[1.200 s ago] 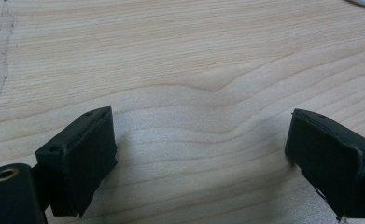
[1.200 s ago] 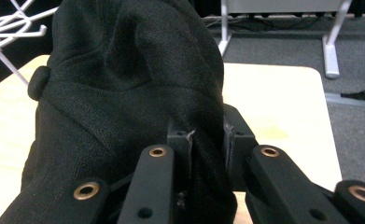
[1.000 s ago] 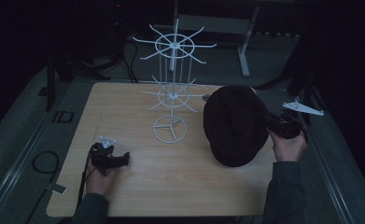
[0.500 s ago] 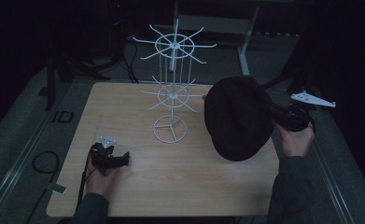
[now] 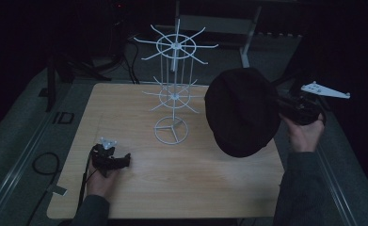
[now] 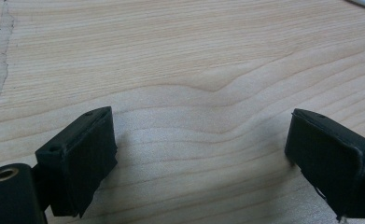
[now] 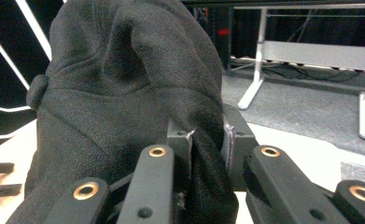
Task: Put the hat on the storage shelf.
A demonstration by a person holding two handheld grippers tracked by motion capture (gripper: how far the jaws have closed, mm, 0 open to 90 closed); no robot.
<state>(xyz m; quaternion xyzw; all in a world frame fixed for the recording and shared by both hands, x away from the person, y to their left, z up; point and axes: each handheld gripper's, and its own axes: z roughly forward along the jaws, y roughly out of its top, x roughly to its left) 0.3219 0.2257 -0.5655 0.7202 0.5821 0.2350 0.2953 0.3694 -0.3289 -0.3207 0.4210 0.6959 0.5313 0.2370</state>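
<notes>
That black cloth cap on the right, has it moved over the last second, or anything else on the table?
The black cloth cap, pinched in the right tongs, has been lifted off the light wooden table and now hangs tilted in the air beside the white wire rack. The grip stayed shut on it. The left tongs stayed open, resting on the table; the rack did not move.

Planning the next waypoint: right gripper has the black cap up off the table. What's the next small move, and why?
Probably carry the black cap leftward toward the white wire rack. The right gripper is shut on a fold of the cap's fabric, and the cap hangs in the air beside the rack, apart from its prongs. The left gripper rests open on the table, so it plays no part.
</notes>
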